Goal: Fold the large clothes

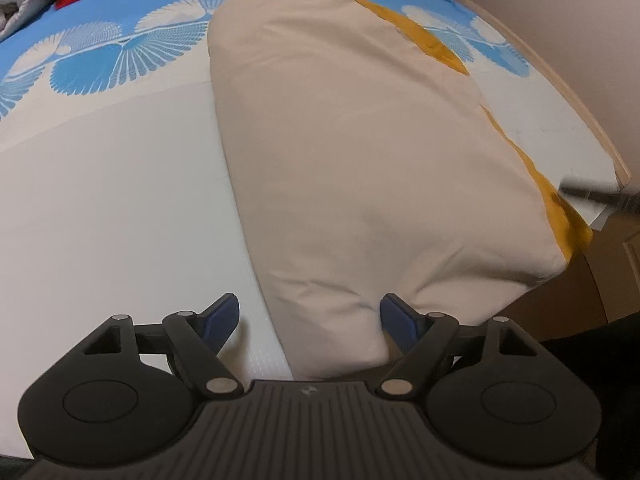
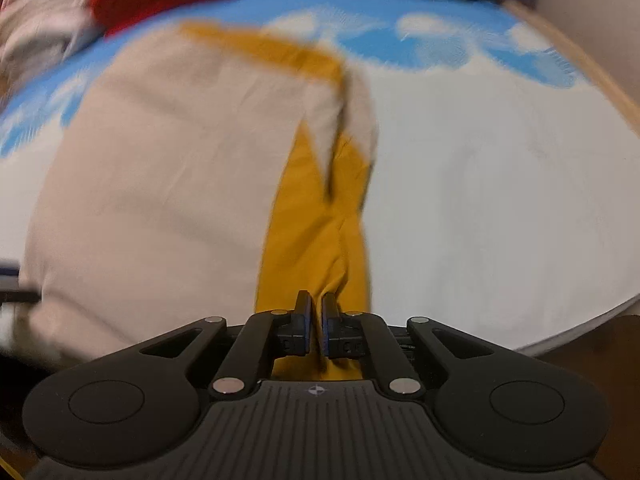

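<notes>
Seemingly at rest, the cream garment lies lengthwise on the bed, reaching its near edge, mustard lining showing along the right side. In the left wrist view the left gripper stands spread wide, its right finger touching the cloth's near end. From the right wrist (blurred), the right gripper is clenched on the mustard edge near the bed's front edge.

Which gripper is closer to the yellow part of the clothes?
Right. The right gripper is shut on the yellow cloth. The left gripper is open at the beige cloth.
</notes>
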The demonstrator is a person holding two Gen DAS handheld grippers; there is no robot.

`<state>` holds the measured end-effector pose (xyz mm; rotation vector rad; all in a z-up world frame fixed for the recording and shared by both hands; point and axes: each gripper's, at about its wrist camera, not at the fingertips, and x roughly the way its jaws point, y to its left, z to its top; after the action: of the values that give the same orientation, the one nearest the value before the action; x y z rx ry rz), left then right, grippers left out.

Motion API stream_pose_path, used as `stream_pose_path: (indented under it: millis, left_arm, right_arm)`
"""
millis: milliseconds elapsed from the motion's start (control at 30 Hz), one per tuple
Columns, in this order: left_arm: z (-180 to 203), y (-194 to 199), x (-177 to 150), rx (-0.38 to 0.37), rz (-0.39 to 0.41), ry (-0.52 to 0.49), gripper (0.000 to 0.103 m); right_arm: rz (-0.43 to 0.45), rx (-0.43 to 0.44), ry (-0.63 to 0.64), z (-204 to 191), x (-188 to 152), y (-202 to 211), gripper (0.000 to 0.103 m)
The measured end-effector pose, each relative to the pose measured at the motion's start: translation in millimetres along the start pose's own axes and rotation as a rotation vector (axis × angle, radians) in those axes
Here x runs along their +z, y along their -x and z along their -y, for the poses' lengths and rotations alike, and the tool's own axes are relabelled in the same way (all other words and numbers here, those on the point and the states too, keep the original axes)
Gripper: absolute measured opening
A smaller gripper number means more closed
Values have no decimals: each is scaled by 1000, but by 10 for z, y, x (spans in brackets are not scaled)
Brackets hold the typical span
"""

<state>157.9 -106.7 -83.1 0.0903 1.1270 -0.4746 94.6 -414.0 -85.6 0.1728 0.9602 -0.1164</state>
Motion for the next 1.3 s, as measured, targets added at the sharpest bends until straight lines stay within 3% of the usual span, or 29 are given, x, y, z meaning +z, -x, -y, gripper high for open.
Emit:
stream_pose_path:
  millis: [133,200,333,433,500,867,1000,1133,1200,1267,1300]
  left_arm:
    - [-23,72,17,-43,37,48,83]
    - [-72,137,56,-55,77,89,83]
    - [-219,233,237,-67,156,208,83]
    - [-381,237,408,-98,185,269,83]
    - [-500,188,538,-119,191,300,83]
    - [-1276,-677,1158,-301,105,565,86]
    - [-1265,-960,1272,-394,91,589,88]
    - [-1204,-1151,1360,-398,104,576,88]
    - [-1153,-1175,1412,-384,125,551,80]
    - [-1091,-1132,1473,-367,152,501,57]
    - [-1071,-1096,1509,-363,168,477,51]
  right_arm:
    - [255,119,-144,167,108,339,15]
    - [281,201,-183,175,138,356,24]
    - [142,250,-136,-17,167,95,32]
    - [-51,157,-20,-224,92,-220,33]
    - [-114,96,30,-290,37,-326,33]
    - [-96,116,-1,-248,55,-305,33]
    - [-98,114,0,-260,84,-312,33]
    - [-77,95,-14,-290,127,-296,33]
    - [-71,91,-17,-326,153,-303,33]
    - [-69,88,-8,-389,173,-313,34]
    - [-65,87,2,-426,182,-313,31]
